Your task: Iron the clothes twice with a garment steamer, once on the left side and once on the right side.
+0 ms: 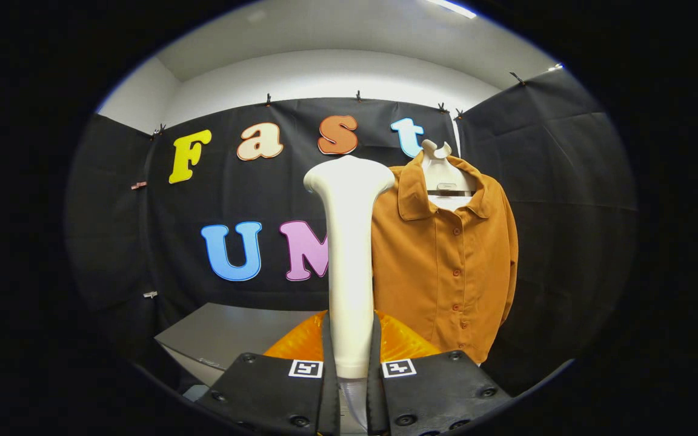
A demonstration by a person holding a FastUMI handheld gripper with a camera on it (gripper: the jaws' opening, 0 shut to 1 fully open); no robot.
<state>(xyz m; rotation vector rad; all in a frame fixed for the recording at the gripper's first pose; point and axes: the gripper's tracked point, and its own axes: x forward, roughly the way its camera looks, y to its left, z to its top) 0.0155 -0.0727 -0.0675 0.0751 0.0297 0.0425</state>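
My gripper [349, 339] is shut on the white garment steamer [349, 254], both fingers pressing on its upright handle. The steamer's broad head [349, 175] rises above the fingers, level with the shirt's collar. An orange-brown button shirt [446, 260] hangs on a white hanger [440, 166] against the black booth wall, just to the right of and beyond the steamer. The steamer's handle hides the shirt's left edge. I cannot tell whether the head touches the cloth.
A grey table [228, 333] lies low to the left, beyond the fingers. Something translucent orange [400, 342] sits right behind the fingers at the steamer's base. Black cloth walls close the booth at the back and right.
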